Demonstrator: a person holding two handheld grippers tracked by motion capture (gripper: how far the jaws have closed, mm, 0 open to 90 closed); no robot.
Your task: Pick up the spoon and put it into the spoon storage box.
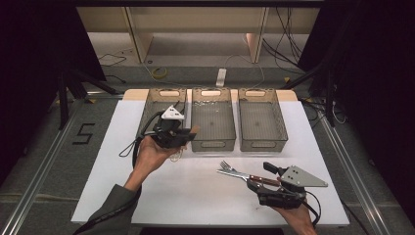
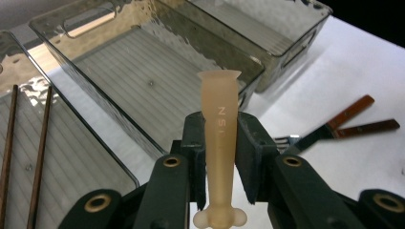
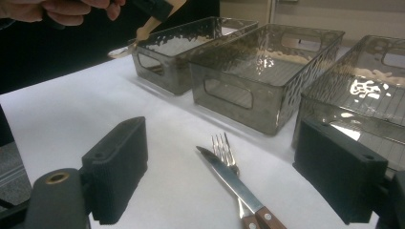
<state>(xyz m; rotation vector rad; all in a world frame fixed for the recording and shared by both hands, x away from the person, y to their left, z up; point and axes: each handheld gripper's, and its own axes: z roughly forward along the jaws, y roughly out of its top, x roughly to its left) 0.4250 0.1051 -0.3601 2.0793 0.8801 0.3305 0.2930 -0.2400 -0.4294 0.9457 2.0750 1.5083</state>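
My left gripper (image 1: 187, 133) hangs above the table in front of the left bin (image 1: 149, 115), shut on a beige plastic spoon (image 2: 218, 109). The spoon's handle sticks out past the pads (image 2: 250, 152), and its bowl (image 3: 120, 50) hangs below the hand. My right gripper (image 1: 263, 178) rests low at the front right, open, with nothing between its pads (image 3: 117, 167). Just ahead of it on the white tabletop lie a knife (image 3: 228, 175) and a fork (image 3: 220, 144), both with brown wooden handles (image 2: 354, 110).
Three clear plastic bins stand in a row at the back: the left one holds two brown chopsticks (image 2: 38, 157), the middle (image 1: 211, 142) and right (image 1: 283, 127) bins look bare inside. White tabletop (image 1: 195, 196) lies open between the hands.
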